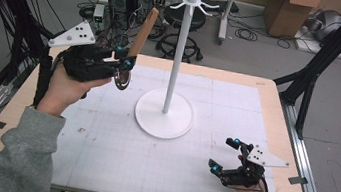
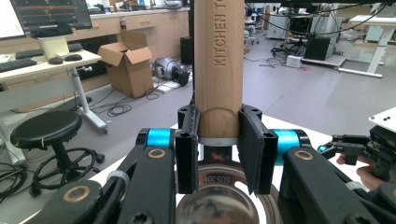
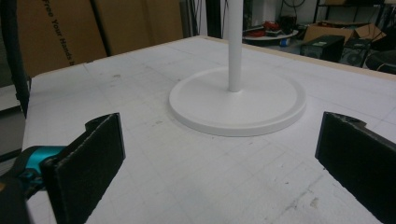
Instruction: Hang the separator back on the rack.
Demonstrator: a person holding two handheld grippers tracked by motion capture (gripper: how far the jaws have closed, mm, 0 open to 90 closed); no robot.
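White gridded matting is covering most of the bench (image 1: pixel 276 116), leaving a pale wooden border showing along its edges. A white stand (image 1: pixel 175 76) with a round base and a ring of hooks at its top is standing near the middle of the mat. Around the bench, grey floor is running out to cardboard boxes (image 1: pixel 284 11), a black stool (image 1: pixel 183 24) and loose cables, while dark frame struts are slanting down at both sides.

The left hand-held gripper (image 1: pixel 122 61) is hovering above the far left part of the mat, clenched on the wooden handle of a kitchen utensil (image 1: pixel 143 31); the handle is pointing up and slightly right, and the metal end is hanging below the jaws. In the left gripper view the pads are pressing the handle (image 2: pixel 218 60) from both sides.

The right hand-held gripper (image 1: pixel 224 155) is sitting low near the front right corner, released, its jaws wide apart and facing the stand's base (image 3: pixel 236 105). Bare mat is lying open between the two grippers and in front of the stand.
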